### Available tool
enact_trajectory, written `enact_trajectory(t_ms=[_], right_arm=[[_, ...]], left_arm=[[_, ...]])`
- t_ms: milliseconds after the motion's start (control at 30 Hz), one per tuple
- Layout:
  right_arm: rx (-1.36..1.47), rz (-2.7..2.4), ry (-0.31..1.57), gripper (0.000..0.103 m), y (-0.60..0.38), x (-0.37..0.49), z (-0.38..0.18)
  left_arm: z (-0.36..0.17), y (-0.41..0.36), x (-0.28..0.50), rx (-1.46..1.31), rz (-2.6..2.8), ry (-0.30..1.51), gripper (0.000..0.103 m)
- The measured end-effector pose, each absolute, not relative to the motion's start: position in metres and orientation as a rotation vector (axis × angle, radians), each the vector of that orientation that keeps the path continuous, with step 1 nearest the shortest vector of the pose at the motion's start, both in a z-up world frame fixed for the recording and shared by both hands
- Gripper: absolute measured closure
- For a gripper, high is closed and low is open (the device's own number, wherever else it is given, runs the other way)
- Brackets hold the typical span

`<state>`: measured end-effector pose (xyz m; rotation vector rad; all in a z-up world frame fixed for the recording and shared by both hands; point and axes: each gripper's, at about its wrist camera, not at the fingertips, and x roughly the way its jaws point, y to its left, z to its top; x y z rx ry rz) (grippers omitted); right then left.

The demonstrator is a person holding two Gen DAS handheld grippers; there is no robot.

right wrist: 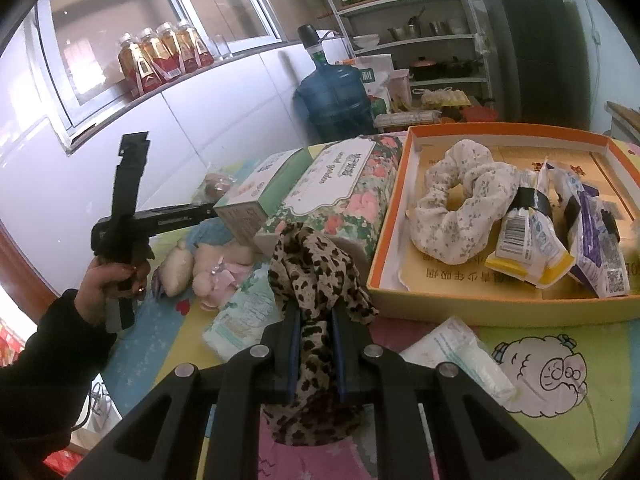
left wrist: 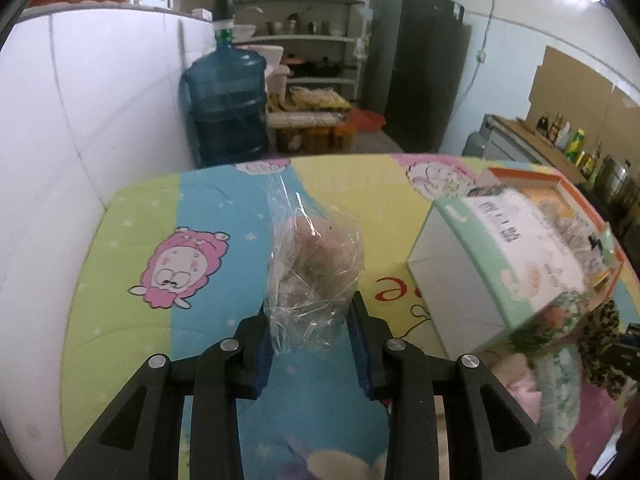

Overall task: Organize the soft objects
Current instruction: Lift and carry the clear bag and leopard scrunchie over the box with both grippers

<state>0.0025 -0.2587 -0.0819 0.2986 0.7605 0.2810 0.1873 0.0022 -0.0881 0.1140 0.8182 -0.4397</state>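
While each gripper clamps a soft thing, the orange tray holds what is already sorted.

The left gripper (left wrist: 310, 312) has its blue pads pressed on a clear plastic bag (left wrist: 314, 264) with a brownish lump inside, perhaps a small plush, above the cartoon cloth (left wrist: 132, 240). The right gripper (right wrist: 314, 320), jaws drawn together, pinches a leopard-print cloth (right wrist: 316, 264) just beside the floral box (right wrist: 344, 192) and the orange tray (right wrist: 496, 306). In the tray lie a flowered scrunchie (right wrist: 460, 208) and several packets (right wrist: 532, 240). A pale plush toy (right wrist: 208, 268) lies on the cloth near the person's left hand (right wrist: 106, 284).
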Motion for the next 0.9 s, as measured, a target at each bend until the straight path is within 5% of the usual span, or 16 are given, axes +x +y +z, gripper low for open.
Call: enact_trajectory(t_ms=[900], right_arm=[[0.309, 0.231, 0.609, 0.088, -0.287, -0.042, -0.037]], left_arm=[[0.008, -0.063, 0.062, 0.074, -0.497, 0.64, 0.069]])
